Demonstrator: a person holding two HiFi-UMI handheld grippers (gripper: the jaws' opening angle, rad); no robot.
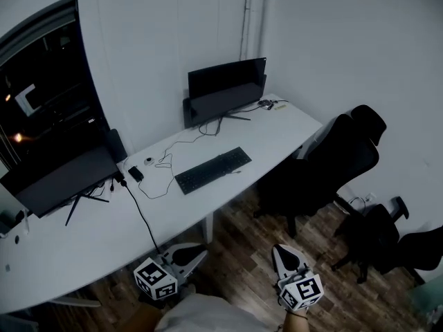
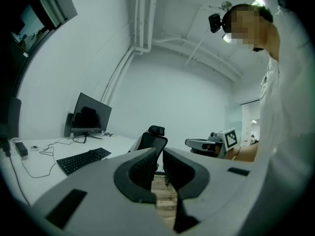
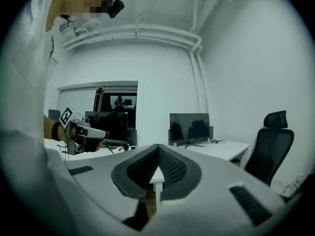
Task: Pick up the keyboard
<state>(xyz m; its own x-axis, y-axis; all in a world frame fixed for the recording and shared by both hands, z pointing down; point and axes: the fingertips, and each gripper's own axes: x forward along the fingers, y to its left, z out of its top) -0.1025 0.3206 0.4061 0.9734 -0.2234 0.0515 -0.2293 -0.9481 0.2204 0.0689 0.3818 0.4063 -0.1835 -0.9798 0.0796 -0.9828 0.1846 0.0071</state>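
A black keyboard [image 1: 212, 170] lies on the white desk [image 1: 90, 234], in front of the right monitor; the left gripper view also shows the keyboard [image 2: 82, 159] at the left. My left gripper [image 1: 196, 252] hangs over the wooden floor just off the desk's front edge, shut and empty. My right gripper [image 1: 283, 250] is to its right, also over the floor, shut with nothing in it. Both point level and are well short of the keyboard. In the left gripper view the left gripper [image 2: 157, 161] shows its pads nearly together. In the right gripper view the right gripper [image 3: 158, 154] has its pads touching.
Two dark monitors [image 1: 226, 90] [image 1: 59, 175] stand on the desk, with a small black box [image 1: 136, 173] and loose cables [image 1: 163, 164] between them. A black office chair [image 1: 325, 164] stands right of the desk, another chair [image 1: 398, 244] further right.
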